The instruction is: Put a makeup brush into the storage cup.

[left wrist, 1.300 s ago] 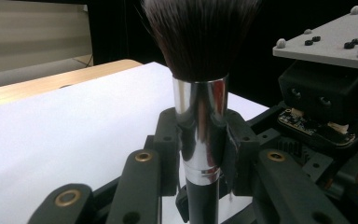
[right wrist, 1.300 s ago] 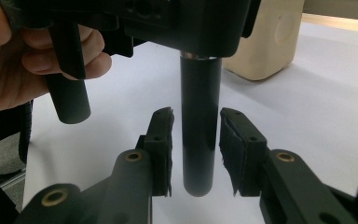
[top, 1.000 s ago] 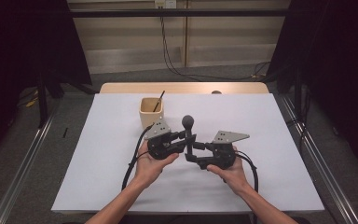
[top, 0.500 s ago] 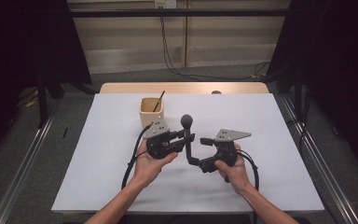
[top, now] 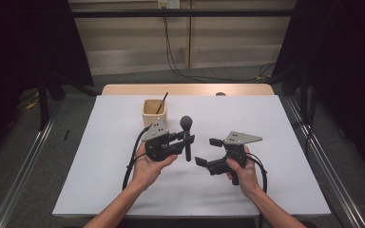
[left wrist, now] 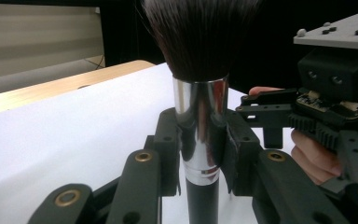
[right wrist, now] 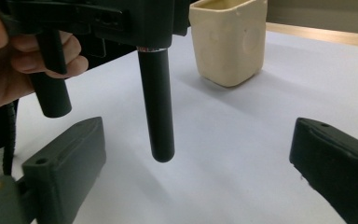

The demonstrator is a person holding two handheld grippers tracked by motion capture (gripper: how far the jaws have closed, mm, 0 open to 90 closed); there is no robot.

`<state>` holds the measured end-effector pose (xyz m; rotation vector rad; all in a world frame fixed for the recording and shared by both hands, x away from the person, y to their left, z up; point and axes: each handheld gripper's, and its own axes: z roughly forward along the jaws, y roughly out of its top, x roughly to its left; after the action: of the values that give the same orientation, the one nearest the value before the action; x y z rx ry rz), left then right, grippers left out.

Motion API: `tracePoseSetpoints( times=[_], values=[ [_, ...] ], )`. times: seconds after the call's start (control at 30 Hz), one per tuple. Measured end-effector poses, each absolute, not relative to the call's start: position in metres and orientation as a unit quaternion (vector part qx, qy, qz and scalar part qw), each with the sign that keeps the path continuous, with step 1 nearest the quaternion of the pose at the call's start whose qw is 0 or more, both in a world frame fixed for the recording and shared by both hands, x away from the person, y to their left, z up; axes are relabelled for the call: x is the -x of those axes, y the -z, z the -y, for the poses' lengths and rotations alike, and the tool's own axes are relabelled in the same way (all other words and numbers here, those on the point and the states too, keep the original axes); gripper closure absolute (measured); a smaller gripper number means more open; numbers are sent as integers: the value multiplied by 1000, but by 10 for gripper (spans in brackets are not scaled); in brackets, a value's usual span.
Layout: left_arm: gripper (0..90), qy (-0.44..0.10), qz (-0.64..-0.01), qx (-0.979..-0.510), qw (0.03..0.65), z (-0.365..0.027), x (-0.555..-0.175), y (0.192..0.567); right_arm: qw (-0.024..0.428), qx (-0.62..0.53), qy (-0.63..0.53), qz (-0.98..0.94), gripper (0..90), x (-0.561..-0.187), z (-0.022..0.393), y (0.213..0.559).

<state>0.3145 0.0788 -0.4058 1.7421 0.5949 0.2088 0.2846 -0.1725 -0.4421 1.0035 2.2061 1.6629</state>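
A big table [top: 123, 190] has a flat white top, like a sheet of paper. At 12 o'clock, along the far edge, a strip of light wood [top: 185, 89] peeks out from under the white part. A small dark round thing [top: 220, 94] sits on that strip, too small to tell what it is.

One thing stands right on the white top: a little cream cup [top: 154, 112], up toward 11 o'clock from the middle. It stands straight up. A thin dark stick [top: 162, 103] leans inside it, tipping toward 1 o'clock.
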Motion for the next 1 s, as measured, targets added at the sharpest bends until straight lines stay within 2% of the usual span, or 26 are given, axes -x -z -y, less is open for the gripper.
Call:
tracePoseSetpoints(
  times=[0.43,0.83,1.0],
  values=[
    [706,-104,-269,-751,594,-100,-318,403,150,-353,-562,-733,13,-280,185,443],
    [707,-110,-288,-748,588,-119,-323,401,215,-383,-548,-712,11,-266,216,447],
    [707,-116,-291,-748,585,-127,-326,398,224,-395,-542,-707,14,-260,228,451]
  ],
)
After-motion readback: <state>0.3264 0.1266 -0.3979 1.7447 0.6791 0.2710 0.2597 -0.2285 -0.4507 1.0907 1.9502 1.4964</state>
